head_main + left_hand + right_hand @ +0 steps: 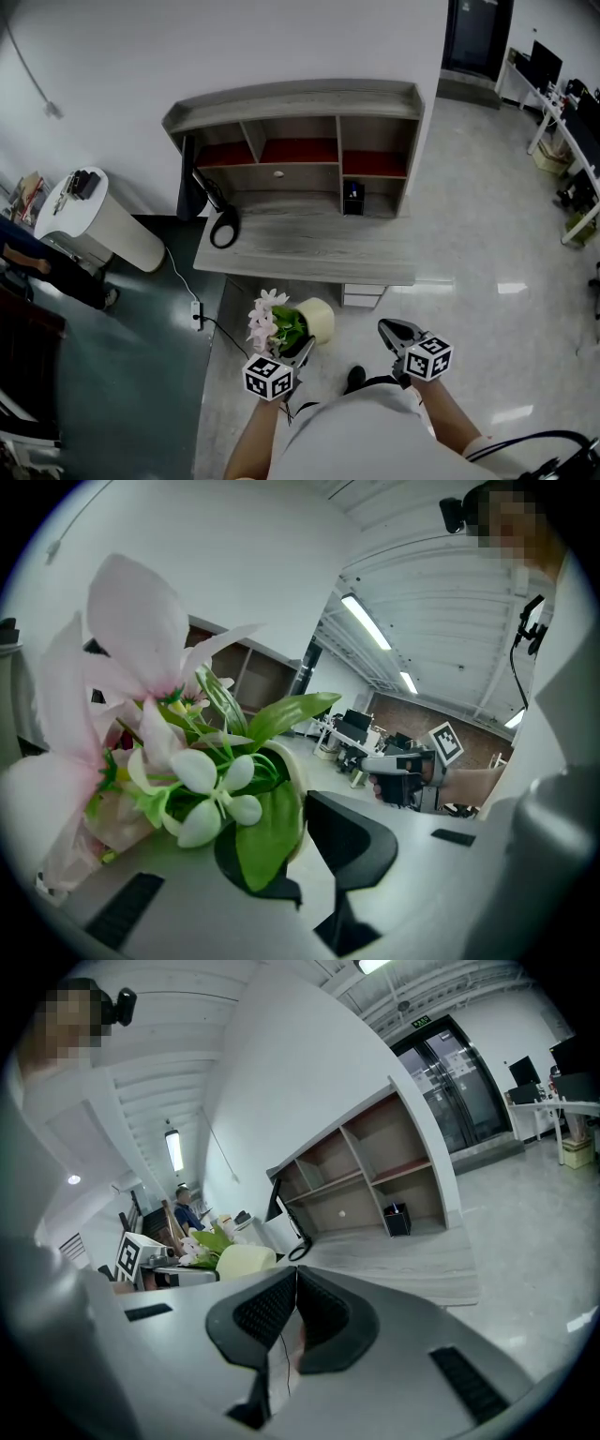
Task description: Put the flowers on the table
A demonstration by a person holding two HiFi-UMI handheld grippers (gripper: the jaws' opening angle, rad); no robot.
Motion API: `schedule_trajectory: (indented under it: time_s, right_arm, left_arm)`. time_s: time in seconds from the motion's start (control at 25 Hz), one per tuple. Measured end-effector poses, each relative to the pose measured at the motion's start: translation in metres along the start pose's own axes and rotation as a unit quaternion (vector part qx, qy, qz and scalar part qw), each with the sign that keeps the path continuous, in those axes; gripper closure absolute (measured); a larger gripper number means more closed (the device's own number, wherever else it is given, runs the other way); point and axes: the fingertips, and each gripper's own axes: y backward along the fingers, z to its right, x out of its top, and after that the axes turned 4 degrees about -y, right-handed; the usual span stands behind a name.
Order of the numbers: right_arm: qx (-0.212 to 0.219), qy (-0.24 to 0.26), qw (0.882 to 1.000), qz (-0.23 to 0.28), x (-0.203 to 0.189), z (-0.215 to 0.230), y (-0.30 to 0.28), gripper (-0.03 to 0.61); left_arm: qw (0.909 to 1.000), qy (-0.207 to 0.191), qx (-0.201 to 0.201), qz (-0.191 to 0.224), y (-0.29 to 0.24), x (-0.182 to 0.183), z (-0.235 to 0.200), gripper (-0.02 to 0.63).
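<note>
- We read the left gripper point(292, 836) as clamped on the rim of the cream pot point(317, 320). The rim sits between its two jaws, and a green leaf hangs over one jaw.
- The flowers point(266, 317), pink and white with green leaves, sit in that pot. The pot is tipped on its side, with the blooms pointing to the person's left.
- We locate the pot in the air above the floor, just in front of the table point(309, 251) and not resting on it.
- The right gripper point(294, 1297) has its jaws pressed together. It is held near the pot, apart from it.
- A black ring-shaped item point(225, 230) lies on the table top.
</note>
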Motion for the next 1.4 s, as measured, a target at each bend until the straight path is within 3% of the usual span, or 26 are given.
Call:
schedule_trajectory:
  time_s: [0.88, 1.4]
  right_arm:
    - [0.006, -0.006, 1.000, -0.013, 0.037, 0.058, -0.019, 0.560]
    - [-0.022, -0.008, 1.000, -0.011, 0.067, 0.070, -0.068, 0.560]
  left_arm:
    - [0.9995, 0.010, 0.028, 0.007, -0.055, 0.030, -0.021, 0.566]
    - [0.9999, 0.004, 0.007, -0.009, -0.078, 0.055, -0.082, 0.566]
